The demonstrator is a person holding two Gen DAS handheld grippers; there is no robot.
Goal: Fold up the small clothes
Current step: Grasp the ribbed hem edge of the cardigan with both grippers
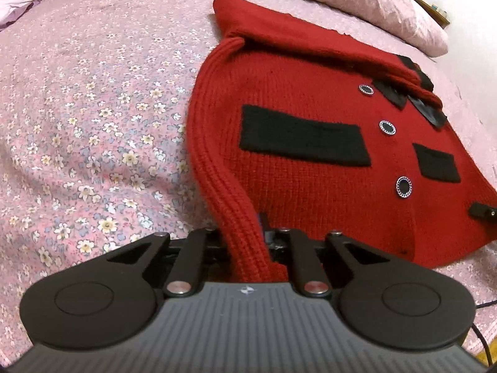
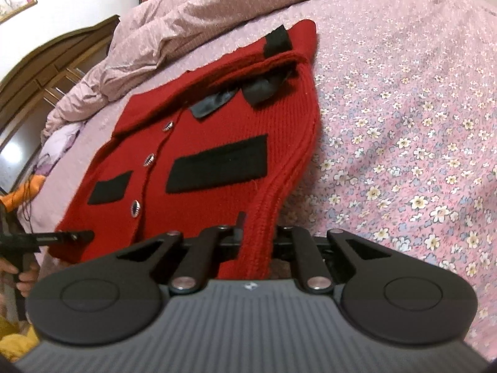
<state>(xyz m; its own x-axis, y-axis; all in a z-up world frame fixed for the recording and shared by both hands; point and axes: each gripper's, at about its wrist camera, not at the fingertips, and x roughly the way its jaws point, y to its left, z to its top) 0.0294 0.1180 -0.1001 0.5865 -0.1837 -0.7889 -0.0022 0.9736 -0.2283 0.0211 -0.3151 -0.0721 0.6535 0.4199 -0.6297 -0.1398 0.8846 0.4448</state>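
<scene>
A red knit cardigan (image 1: 310,168) with black pocket patches and ringed buttons lies face up on the pink floral bedsheet (image 1: 93,124). My left gripper (image 1: 248,236) is shut on its ribbed edge, which rises from the bed into the jaws and hides the pads. In the right wrist view the same cardigan (image 2: 198,130) spreads out to the left, and my right gripper (image 2: 257,233) is shut on the ribbed edge on the opposite side. Each view shows the other gripper at the cardigan's near corner: the right gripper's tip (image 1: 483,212), and the left gripper (image 2: 71,236) held by a hand (image 2: 21,275).
A crumpled pink quilt (image 2: 186,18) lies bunched along the bed's far side behind the cardigan. Dark wooden furniture (image 2: 46,71) stands beyond the bed at the left. A black cable (image 1: 484,342) runs by the bed's near edge. The floral sheet (image 2: 403,124) stretches out beside the garment.
</scene>
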